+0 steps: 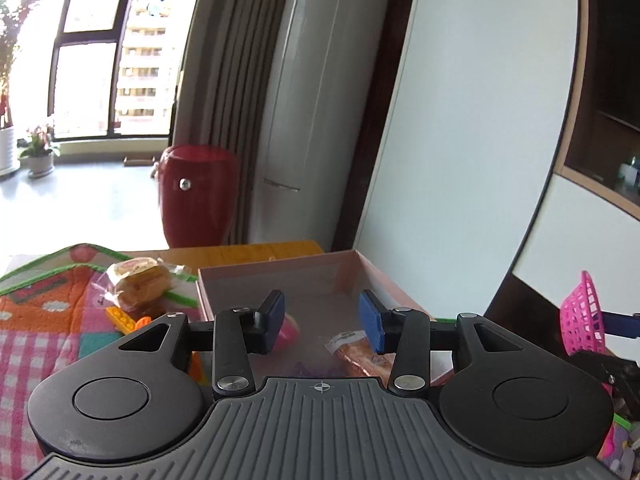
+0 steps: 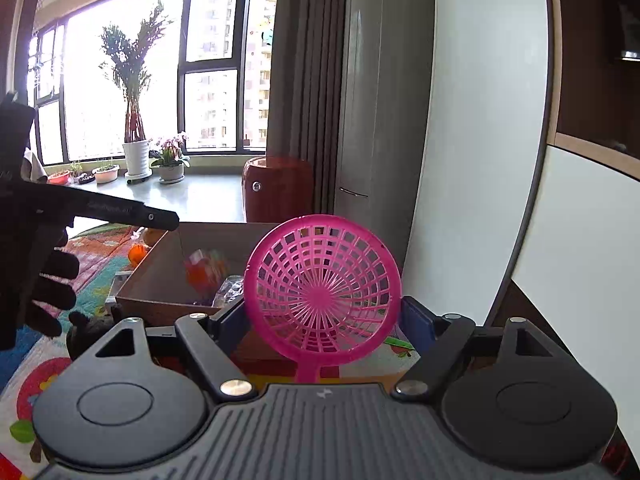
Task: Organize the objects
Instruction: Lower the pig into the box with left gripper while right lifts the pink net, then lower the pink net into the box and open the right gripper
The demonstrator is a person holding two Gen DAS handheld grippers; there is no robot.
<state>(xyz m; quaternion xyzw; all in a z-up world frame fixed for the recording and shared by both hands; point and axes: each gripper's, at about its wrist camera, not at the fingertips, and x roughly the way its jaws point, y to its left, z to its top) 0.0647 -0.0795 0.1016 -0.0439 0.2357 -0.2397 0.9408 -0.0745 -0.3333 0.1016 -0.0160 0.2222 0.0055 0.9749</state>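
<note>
**Pink strainer held beside the box**

Right gripper [image 2: 326, 320] clamped on a pink strainer [image 2: 322, 288], bowl upright between the blue pads, handle pointing down, raised near a pink box [image 1: 382, 276]. Left gripper [image 1: 322, 318] partly open, empty, hovering over that box. Inside the box: a wrapped snack [image 1: 354, 350]. Left of the box, on a patterned mat [image 1: 44, 312]: a bagged bun [image 1: 138, 282].

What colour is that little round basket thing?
Bright pink basket, an open lattice; the right wrist view shows it best.
</note>
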